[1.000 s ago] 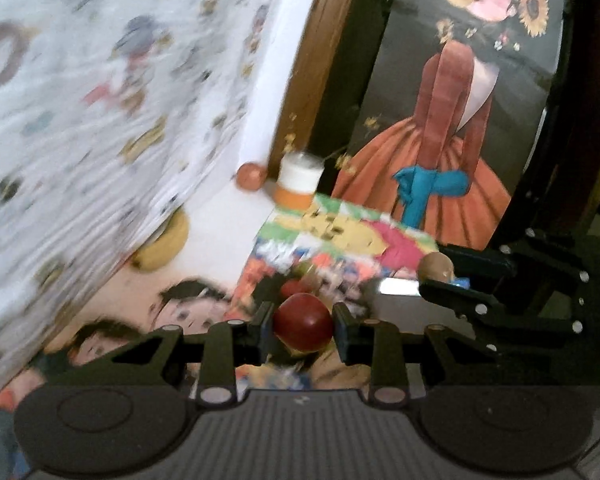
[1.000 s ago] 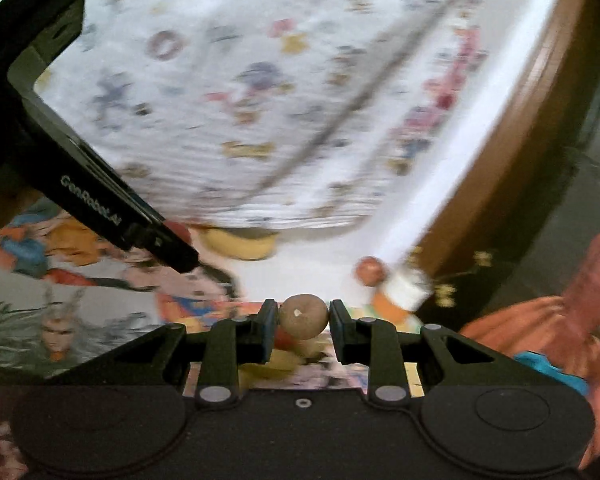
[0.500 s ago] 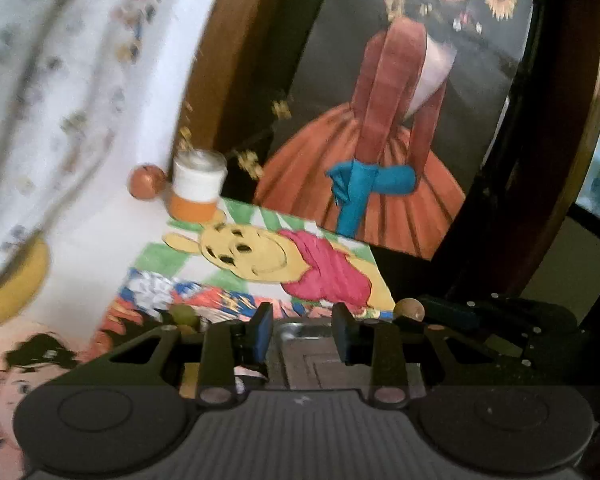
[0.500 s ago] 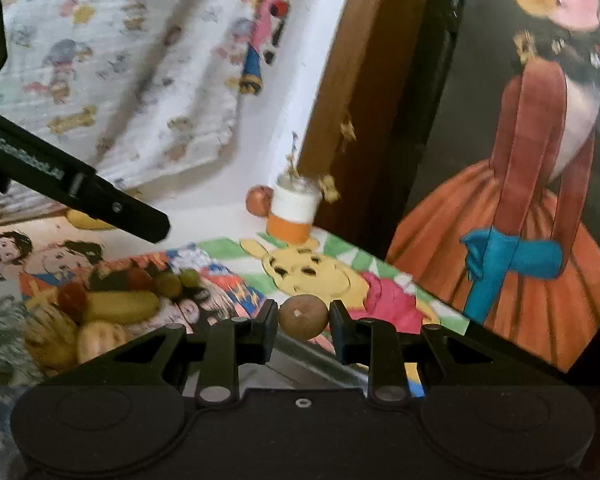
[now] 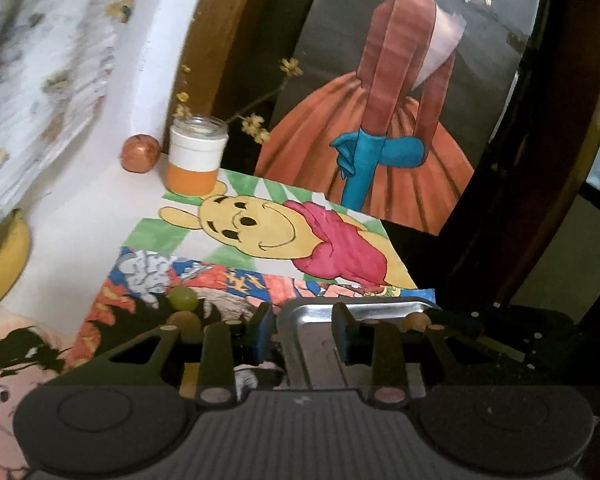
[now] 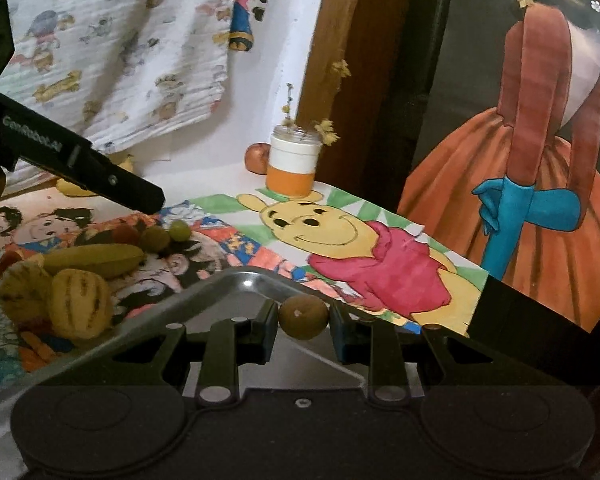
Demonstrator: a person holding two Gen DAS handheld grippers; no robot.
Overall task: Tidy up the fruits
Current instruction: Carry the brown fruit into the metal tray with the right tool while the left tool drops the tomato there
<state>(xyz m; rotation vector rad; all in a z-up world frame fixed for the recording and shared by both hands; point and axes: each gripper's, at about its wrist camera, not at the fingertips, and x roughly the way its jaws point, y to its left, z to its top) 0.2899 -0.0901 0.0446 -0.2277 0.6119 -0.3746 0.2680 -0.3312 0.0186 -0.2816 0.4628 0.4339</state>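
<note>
My left gripper (image 5: 303, 332) is open and empty, its jaws over the near corner of a metal tray (image 5: 364, 307). My right gripper (image 6: 303, 318) is shut on a small round brown fruit (image 6: 303, 316) and holds it above the same tray (image 6: 236, 280). A pile of fruits lies left of the tray: two striped yellow melons (image 6: 80, 302), a long yellow-green fruit (image 6: 94, 258) and small green fruits (image 6: 179, 230). One green fruit (image 5: 183, 297) shows in the left wrist view. The left gripper's finger (image 6: 80, 166) crosses the right wrist view at the left.
A white and orange jar (image 5: 196, 154) with dried flowers stands at the back beside a red-brown apple (image 5: 139, 153). A banana (image 5: 4, 252) lies at the left by a hanging printed cloth (image 6: 112, 52). Coloured drawings (image 5: 284, 232) cover the table. A painting (image 6: 540, 160) leans at the right.
The red fruit held in my left gripper a second ago is gone and the jaws are open. Both grippers have swung right, over the metal tray. The right still holds the brown fruit.
</note>
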